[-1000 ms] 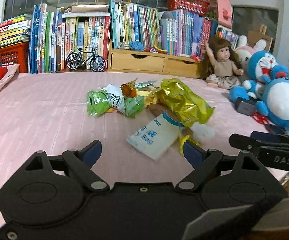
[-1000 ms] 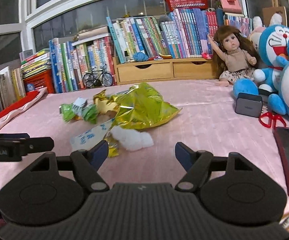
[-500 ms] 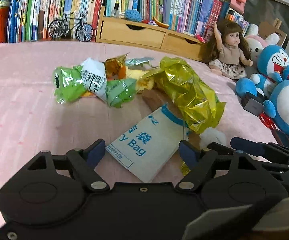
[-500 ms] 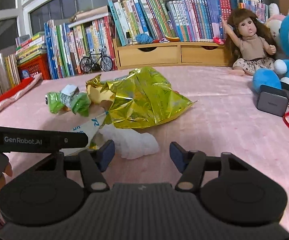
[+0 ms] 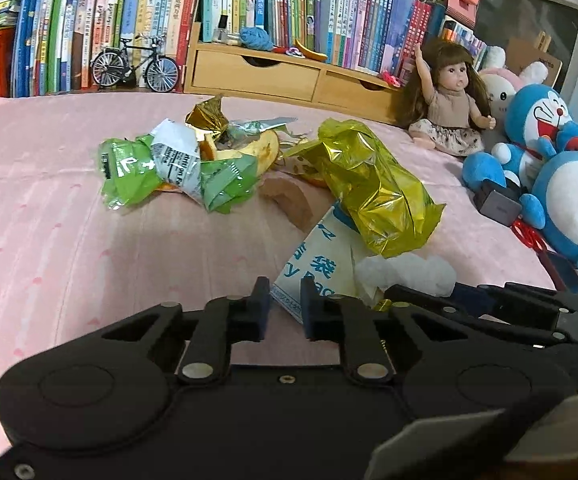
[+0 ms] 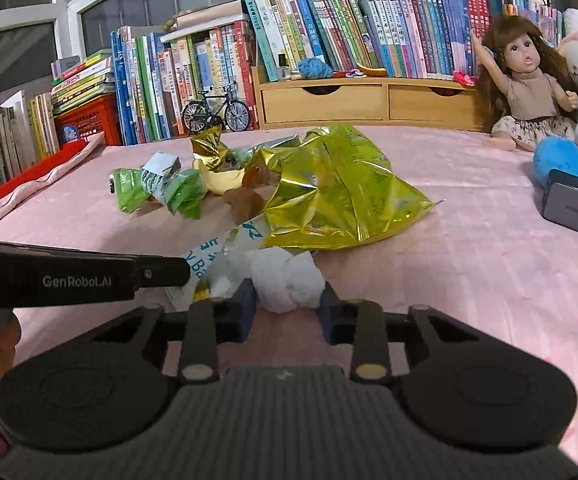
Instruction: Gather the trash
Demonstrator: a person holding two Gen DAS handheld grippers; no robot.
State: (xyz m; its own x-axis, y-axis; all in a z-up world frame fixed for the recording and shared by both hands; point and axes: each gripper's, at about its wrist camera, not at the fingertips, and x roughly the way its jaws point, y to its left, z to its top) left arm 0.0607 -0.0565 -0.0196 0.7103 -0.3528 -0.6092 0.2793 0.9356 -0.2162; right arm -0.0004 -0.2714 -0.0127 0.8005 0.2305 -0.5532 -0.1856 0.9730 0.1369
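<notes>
- Right now the left tongs [image 5: 283, 306] have just been closing, and they are pinched on the near corner of the flat white paper bag with blue writing [image 5: 313, 270]; the right tongs [image 6: 287, 306] have just been closing too, and they squeeze the soft white crumpled tissue wad [image 6: 287, 282] from both sides.
- All the trash sits in one heap in the middle of the pink cloth-covered counter [image 5: 69, 248]; the paper bag lies partly under the big crinkly yellow foil wrapper [image 5: 373, 188]; a crumpled green and white snack wrapper [image 5: 169, 172] lies further back, and a small gold foil piece [image 5: 208, 117] behind it.
- I think the paper bag could slip out, because only its corner is held; if it is pulled up fast, it could drag the yellow foil wrapper along and spill it.
- I think the tissue could tear or slip free, because it is so soft.
- Both tongs are very close to each other, so they could bump.
- Toys sit near the heap, like the brown-haired doll [image 5: 451, 98] and the blue and white plush cat [image 5: 541, 128]; a wide swing could knock them.
- Words I can read: "GenRobot.AI" on the black arm of the left tongs in the right view; "Bag" partly shows on the paper bag, with blue Chinese signs; the book spines are too small to read.
</notes>
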